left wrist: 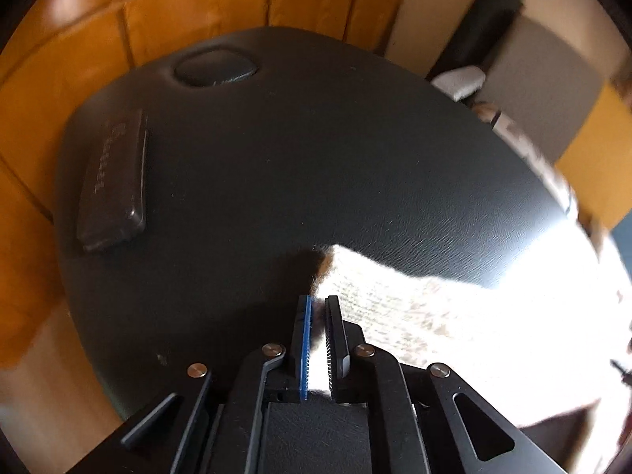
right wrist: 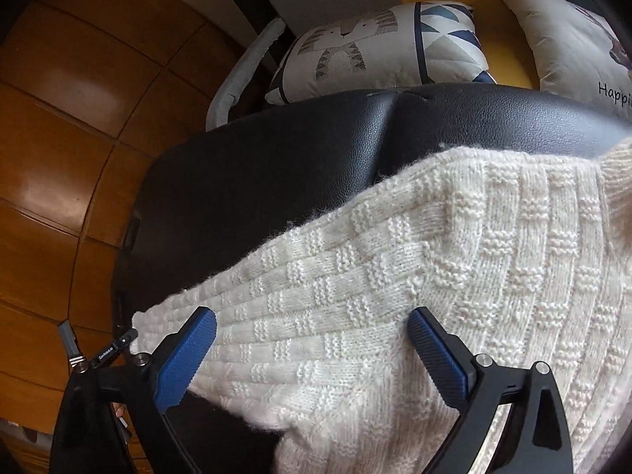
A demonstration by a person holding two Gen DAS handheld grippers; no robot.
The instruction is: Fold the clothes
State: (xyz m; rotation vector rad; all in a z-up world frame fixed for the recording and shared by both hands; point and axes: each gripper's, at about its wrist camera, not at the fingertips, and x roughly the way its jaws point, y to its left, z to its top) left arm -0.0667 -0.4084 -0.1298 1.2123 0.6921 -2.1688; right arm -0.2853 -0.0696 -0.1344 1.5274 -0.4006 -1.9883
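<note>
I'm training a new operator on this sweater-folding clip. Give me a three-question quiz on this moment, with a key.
1. True or false: the right gripper is clamped on the sweater.
2. What does the left gripper pinch?
A. the dark case
B. the sweater's edge
C. a pillow
3. Fill in: the sweater lies on a black ____.

Key: 1 false, its fingers are spread wide over the knit. 2 B. 3 cushion.
</note>
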